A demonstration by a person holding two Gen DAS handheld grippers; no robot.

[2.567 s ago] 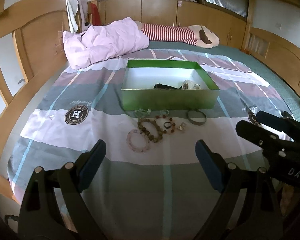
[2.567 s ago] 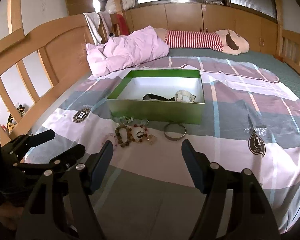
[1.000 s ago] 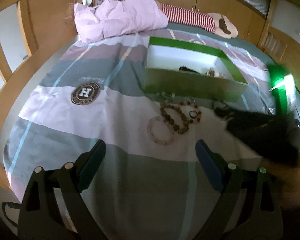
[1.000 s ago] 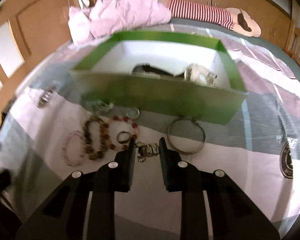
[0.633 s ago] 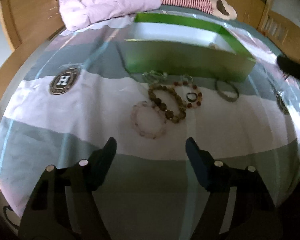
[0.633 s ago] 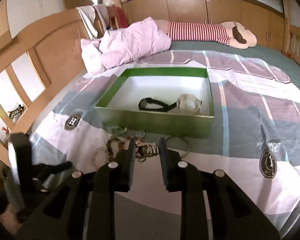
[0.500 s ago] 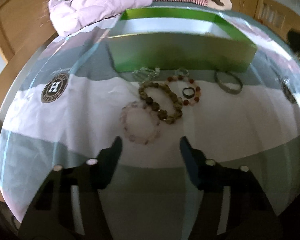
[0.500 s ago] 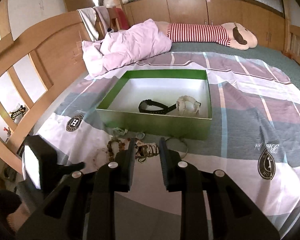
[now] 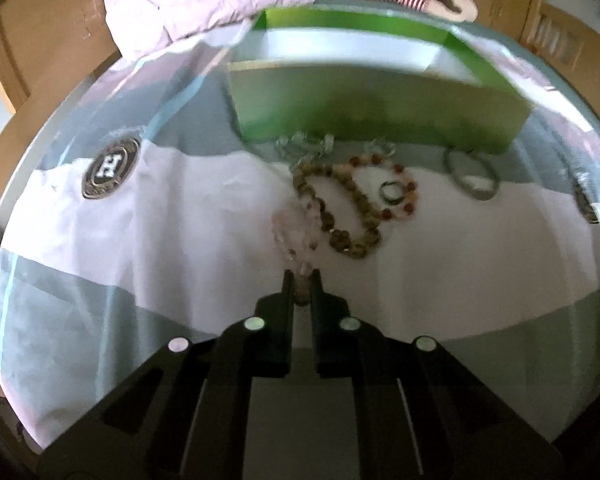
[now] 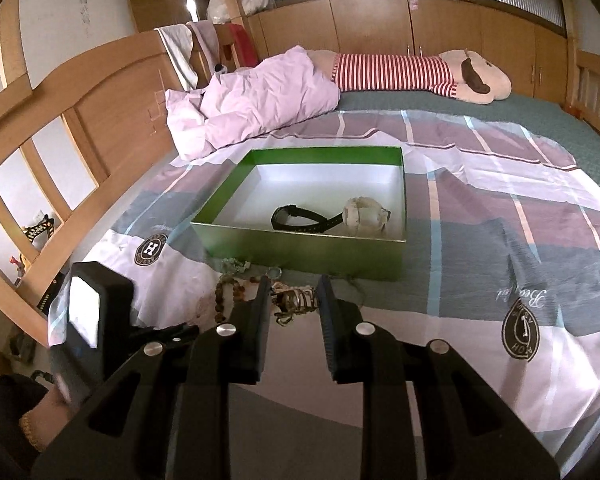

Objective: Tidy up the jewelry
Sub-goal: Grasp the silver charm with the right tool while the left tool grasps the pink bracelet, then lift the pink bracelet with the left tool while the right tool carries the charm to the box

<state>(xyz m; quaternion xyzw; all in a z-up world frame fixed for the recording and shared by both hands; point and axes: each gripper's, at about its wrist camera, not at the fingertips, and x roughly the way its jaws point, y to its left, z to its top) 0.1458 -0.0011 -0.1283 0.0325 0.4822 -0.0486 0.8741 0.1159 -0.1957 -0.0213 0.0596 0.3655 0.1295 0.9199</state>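
Pale pink beads sit pinched between the tips of our left gripper [image 9: 302, 285], whose jaws have closed to a narrow slot on the near end of the pink bead bracelet [image 9: 296, 232]; the rest of that bracelet stretches away from the tips over the bedspread [image 9: 180, 216]. We hold this gripper low and pitched down at the bed. Our right gripper [image 10: 293, 300] sits higher and more level, its jaws clamped on a small metal chain piece [image 10: 296, 299] held between the tips, on the near side of the green box [image 10: 300, 246].

Only the left wrist view shows the loose pile clearly: a brown bead bracelet [image 9: 340, 216] just beside the pink one, a red and cream bead bracelet [image 9: 396, 184] ringing a small dark ring [image 9: 393, 192], and a grey bangle [image 9: 471, 178] off to the right, all just in front of the box wall. Only the right wrist view looks into the box, where a black watch [image 10: 296, 218] and a cream bracelet [image 10: 366, 216] lie on the white floor. It also shows the back of the left gripper, low at the left. A pink quilt [image 10: 256, 100] and a striped plush toy [image 10: 412, 72] lie beyond.
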